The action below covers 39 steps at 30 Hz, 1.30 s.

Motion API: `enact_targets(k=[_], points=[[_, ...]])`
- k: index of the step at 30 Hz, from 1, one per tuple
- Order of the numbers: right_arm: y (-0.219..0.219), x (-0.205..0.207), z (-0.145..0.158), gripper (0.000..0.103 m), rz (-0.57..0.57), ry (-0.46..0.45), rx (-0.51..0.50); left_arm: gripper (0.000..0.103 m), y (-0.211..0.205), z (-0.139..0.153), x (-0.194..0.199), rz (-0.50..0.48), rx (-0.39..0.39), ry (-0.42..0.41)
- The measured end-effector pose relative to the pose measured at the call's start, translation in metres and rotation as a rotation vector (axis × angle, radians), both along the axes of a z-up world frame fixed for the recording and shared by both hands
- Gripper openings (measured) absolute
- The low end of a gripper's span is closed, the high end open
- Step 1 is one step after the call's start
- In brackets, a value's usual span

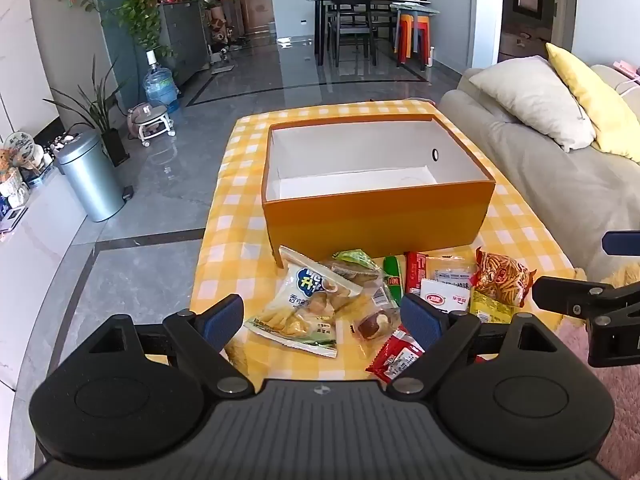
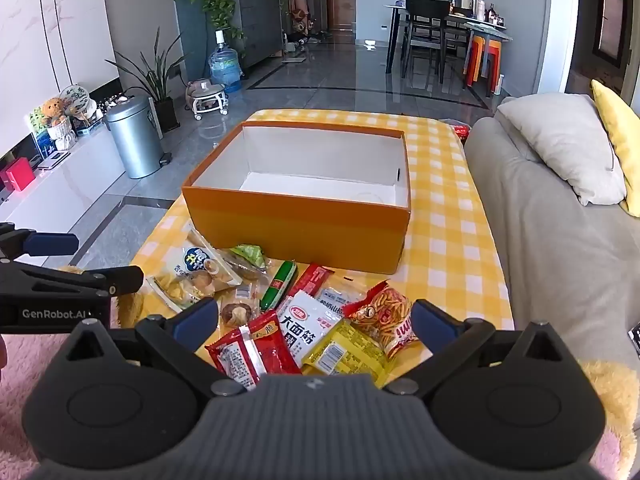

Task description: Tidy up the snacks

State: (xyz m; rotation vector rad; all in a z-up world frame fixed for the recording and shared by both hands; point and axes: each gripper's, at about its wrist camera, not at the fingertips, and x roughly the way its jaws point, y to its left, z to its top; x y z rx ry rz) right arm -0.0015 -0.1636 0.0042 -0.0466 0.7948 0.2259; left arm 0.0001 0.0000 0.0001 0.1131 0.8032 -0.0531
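Observation:
An empty orange box (image 1: 376, 216) (image 2: 296, 228) with a white inside stands on a yellow checked table. Several snack packets lie in front of it: a white chip bag (image 1: 304, 304) (image 2: 196, 276), a green sausage stick (image 1: 392, 280) (image 2: 278, 285), a red packet (image 1: 396, 356) (image 2: 250, 350), a white packet (image 2: 308, 320), a yellow packet (image 2: 344, 354) and an orange-red stick snack bag (image 1: 500, 282) (image 2: 386, 316). My left gripper (image 1: 322, 318) is open above the chip bag end of the pile. My right gripper (image 2: 316, 322) is open over the red and yellow packets. Neither holds anything.
A grey sofa (image 2: 560, 232) with white and yellow cushions runs along the table's right side. A metal bin (image 1: 90, 176) and plants stand on the floor at left. A pink rug (image 2: 24, 364) lies near me. Each gripper shows at the other view's edge.

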Motion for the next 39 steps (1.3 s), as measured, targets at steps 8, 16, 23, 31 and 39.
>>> enact_targets(k=[8, 16, 23, 31, 39], points=[[-0.002, 0.002, 0.001, 0.099, -0.015, -0.004, 0.007, 0.100, 0.007, -0.002, 0.001, -0.019, -0.022, 0.015], [-0.001, 0.004, -0.003, 0.099, -0.022, -0.004, 0.005, 0.100, 0.000, -0.001, 0.001, -0.001, -0.012, 0.010], [0.000, 0.001, -0.001, 0.099, -0.024, -0.005, 0.005, 0.100, 0.000, -0.001, 0.001, -0.001, -0.018, 0.010], [0.001, 0.002, -0.002, 0.099, -0.023, -0.001, 0.003, 0.100, 0.001, -0.002, 0.000, 0.000, -0.017, 0.009], [0.001, 0.003, -0.006, 0.099, -0.021, 0.009, 0.003, 0.100, 0.001, -0.002, 0.000, -0.002, -0.016, 0.009]])
